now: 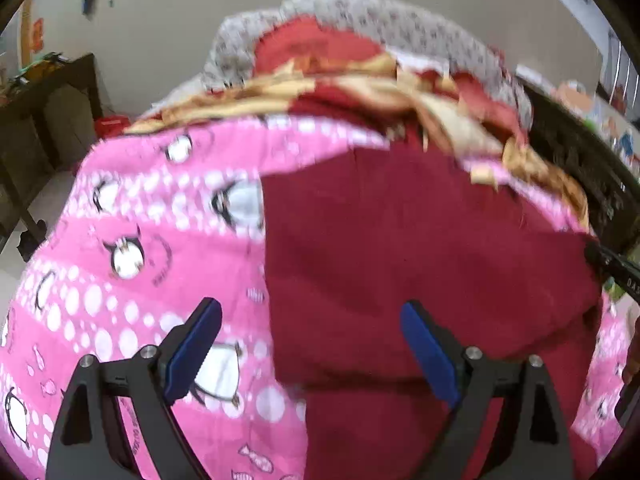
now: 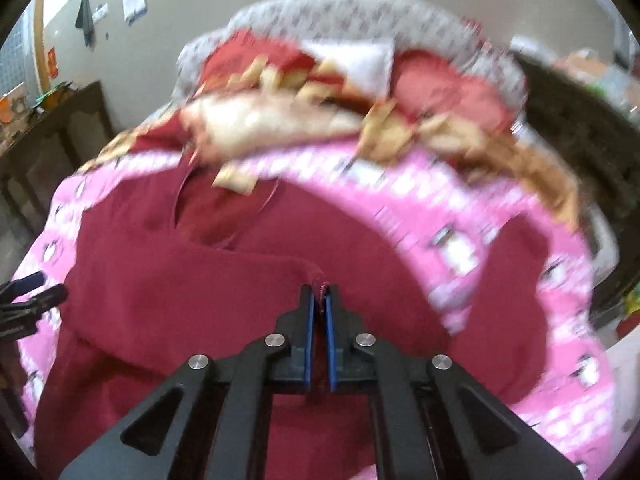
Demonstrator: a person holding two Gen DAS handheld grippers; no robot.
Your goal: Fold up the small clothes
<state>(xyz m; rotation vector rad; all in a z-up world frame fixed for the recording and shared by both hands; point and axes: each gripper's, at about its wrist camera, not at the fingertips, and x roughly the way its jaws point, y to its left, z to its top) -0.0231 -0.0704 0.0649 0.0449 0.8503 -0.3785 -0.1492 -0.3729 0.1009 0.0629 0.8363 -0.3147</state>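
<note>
A dark red garment [image 1: 400,260] lies on a pink penguin-print bedsheet [image 1: 120,240]. It also shows in the right wrist view [image 2: 200,292], with one part folded over the rest. My left gripper [image 1: 310,320] is open and empty, hovering over the garment's left edge. My right gripper [image 2: 319,300] is shut on a hem corner of the red garment and holds that flap over the middle of the cloth. The left gripper shows at the left edge of the right wrist view [image 2: 32,292]. The right gripper's tip shows at the right edge of the left wrist view [image 1: 612,268].
A red and beige patterned blanket [image 1: 360,92] is heaped at the far side of the bed, with a grey patterned pillow [image 1: 380,20] behind it. A dark wooden table [image 1: 44,120] stands at the left by the wall. A dark headboard [image 1: 580,160] runs along the right.
</note>
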